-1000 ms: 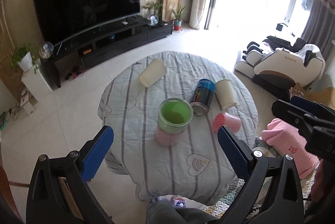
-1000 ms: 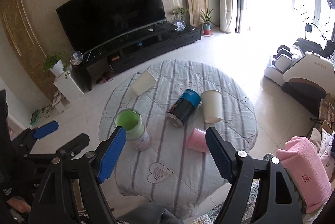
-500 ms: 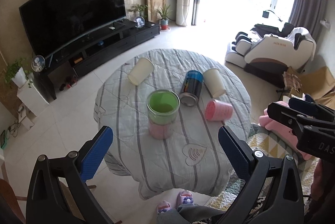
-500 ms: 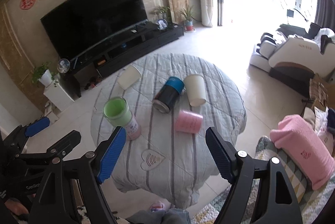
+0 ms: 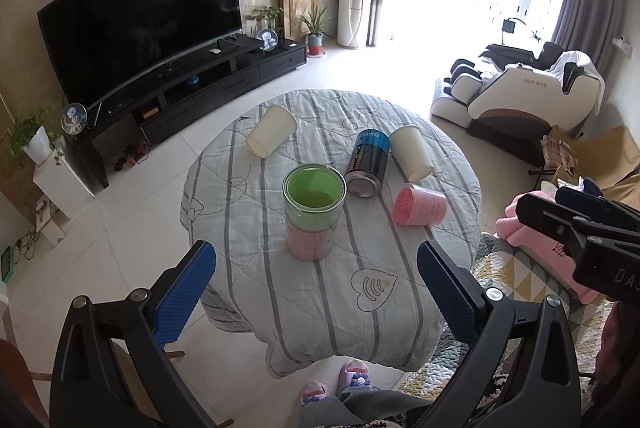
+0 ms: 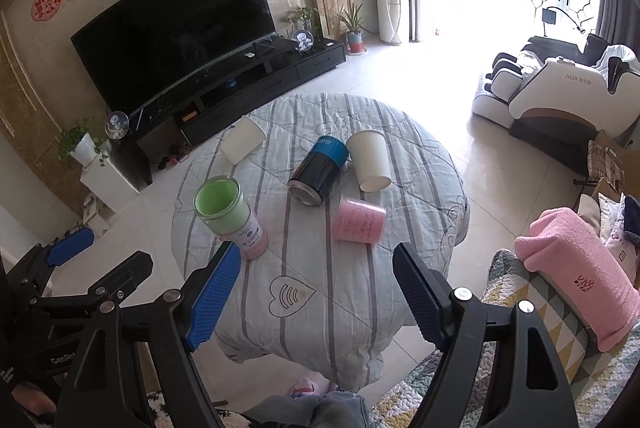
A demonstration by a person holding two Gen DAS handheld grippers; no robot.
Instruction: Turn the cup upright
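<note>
A round table [image 5: 256, 280] [image 6: 352, 308] with a striped grey cloth holds several cups. A pink cup [image 5: 420, 206] [image 6: 360, 220] lies on its side at the right. Two white cups [image 5: 272, 136] [image 5: 412, 152] and a blue-black can [image 5: 368, 162] [image 6: 318, 168] also lie on their sides. A green-and-pink jar [image 5: 314, 214] [image 6: 230, 214] stands upright. My left gripper [image 5: 316, 284] is open and empty, high above the table's near edge. My right gripper [image 6: 316, 292] is open and empty, also held high.
A black TV and stand [image 5: 160, 40] are behind the table. A white massage chair [image 5: 520, 88] stands at the right. A pink towel [image 6: 580, 276] lies on a patterned quilt at the near right. The person's slippers [image 5: 340, 384] show below.
Both grippers have pulled back and up from the table, so it looks smaller and farther. Nothing on the table has moved. Both grippers stay open.
</note>
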